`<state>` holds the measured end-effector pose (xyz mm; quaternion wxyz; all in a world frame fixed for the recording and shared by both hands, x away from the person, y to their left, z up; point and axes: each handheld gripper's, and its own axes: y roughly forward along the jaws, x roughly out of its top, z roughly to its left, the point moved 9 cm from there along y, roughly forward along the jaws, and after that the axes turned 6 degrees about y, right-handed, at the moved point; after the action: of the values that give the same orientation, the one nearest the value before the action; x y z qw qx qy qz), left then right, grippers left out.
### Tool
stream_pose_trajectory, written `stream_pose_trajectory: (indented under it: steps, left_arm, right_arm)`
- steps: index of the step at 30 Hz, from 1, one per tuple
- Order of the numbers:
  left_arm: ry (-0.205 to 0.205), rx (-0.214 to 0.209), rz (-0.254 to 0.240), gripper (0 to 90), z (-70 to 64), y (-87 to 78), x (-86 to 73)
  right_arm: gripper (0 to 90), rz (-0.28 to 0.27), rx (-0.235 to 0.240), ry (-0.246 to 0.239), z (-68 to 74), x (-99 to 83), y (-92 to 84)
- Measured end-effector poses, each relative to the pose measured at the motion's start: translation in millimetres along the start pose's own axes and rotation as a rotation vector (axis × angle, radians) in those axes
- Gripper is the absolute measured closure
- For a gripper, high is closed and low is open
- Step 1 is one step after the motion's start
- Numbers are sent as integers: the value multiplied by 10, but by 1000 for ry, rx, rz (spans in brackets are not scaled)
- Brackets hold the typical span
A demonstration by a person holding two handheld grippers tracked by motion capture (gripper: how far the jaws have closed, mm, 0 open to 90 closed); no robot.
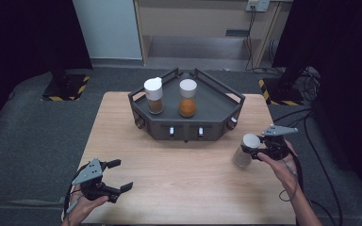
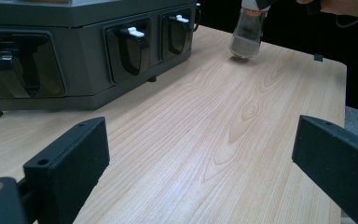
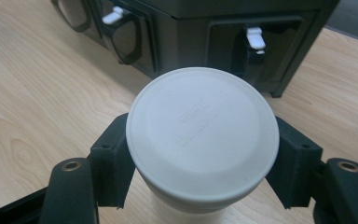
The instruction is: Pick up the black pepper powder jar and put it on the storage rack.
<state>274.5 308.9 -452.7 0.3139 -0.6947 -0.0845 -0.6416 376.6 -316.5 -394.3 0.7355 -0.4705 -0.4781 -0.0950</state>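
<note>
In the high view, a clear jar with a white lid (image 1: 246,149) is seen clamped just under its lid by the right gripper (image 1: 253,150), near the table's right edge and in front of the right corner of the dark rack (image 1: 217,104). The jar is tilted, its base angled away from the gripper toward the table (image 1: 184,183); whether the base is touching the wood cannot be told here. On the rack, well ahead of the gripper, 2 similar jars are stood upright side by side, one with brown contents (image 1: 154,95) and one with orange contents (image 1: 187,98). A bare stretch of rack floor is left to their right, which is judged to be where the held jar belongs. The left gripper (image 1: 118,175) is held low at the table's near left corner with its jaws spread wide and nothing between them, apparently parked clear of the work.

In the left gripper view, both black jaws are seen far apart over bare wood; the jar (image 2: 248,35) is seen far ahead and to the right, tilted, with a greyish powder settled in its bottom, beside the rack's front wall (image 2: 88,60).

In the right gripper view, the white lid (image 3: 203,135) is seen from above between the 2 jaws, which are pressed against the jar's neck from either side. The grip below the lid's rim is judged to keep the jar from slipping down.
</note>
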Motion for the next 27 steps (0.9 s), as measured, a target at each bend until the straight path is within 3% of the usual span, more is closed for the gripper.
stream_pose_trajectory:
  steps: [27]
  left_arm:
    - [-1, -3, 0, 25, 1, 1, -2]
  right_arm:
    - [343, 33, 180, -132, 160, 577, -1]
